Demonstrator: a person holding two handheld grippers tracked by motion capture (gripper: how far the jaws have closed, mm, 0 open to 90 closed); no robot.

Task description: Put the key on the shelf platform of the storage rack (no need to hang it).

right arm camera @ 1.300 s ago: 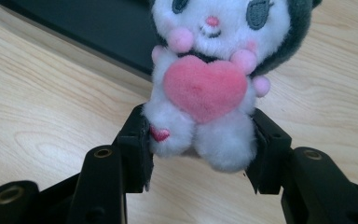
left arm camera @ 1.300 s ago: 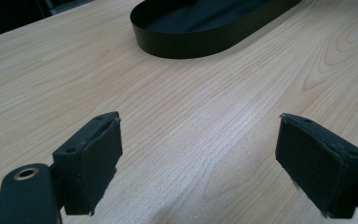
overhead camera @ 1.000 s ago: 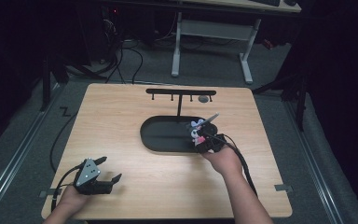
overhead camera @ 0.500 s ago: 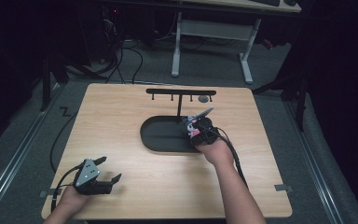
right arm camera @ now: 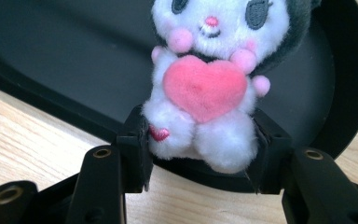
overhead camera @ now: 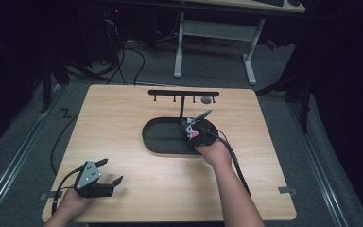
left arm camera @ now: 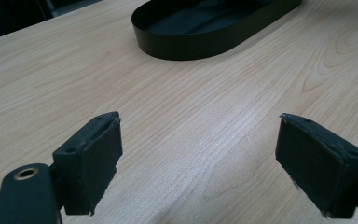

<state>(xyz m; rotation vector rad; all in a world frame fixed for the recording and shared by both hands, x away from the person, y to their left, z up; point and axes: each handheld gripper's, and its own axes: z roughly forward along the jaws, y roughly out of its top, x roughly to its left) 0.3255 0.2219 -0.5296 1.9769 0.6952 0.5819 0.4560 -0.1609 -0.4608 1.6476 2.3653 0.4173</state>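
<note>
Two hand-held grippers were ours: the right hand-held gripper [right arm camera: 200,154] pinched the plush toy [right arm camera: 209,88] by its lower body above the black oval tray [overhead camera: 163,137], so we judged a slow, level lowering best before release, while the left hand-held gripper [left arm camera: 200,158] sat spread over the worktop [overhead camera: 137,109].

Light wood-grain rectangular tabletop [overhead camera: 123,123] stands on grey carpeted floor [overhead camera: 288,99], room beyond dark. White metal desk frame with two legs [overhead camera: 212,33] sits behind the table; black cables [overhead camera: 123,61] trail across the carpet at upper left. Metal floor rail [overhead camera: 14,156] runs along the left side.
</note>
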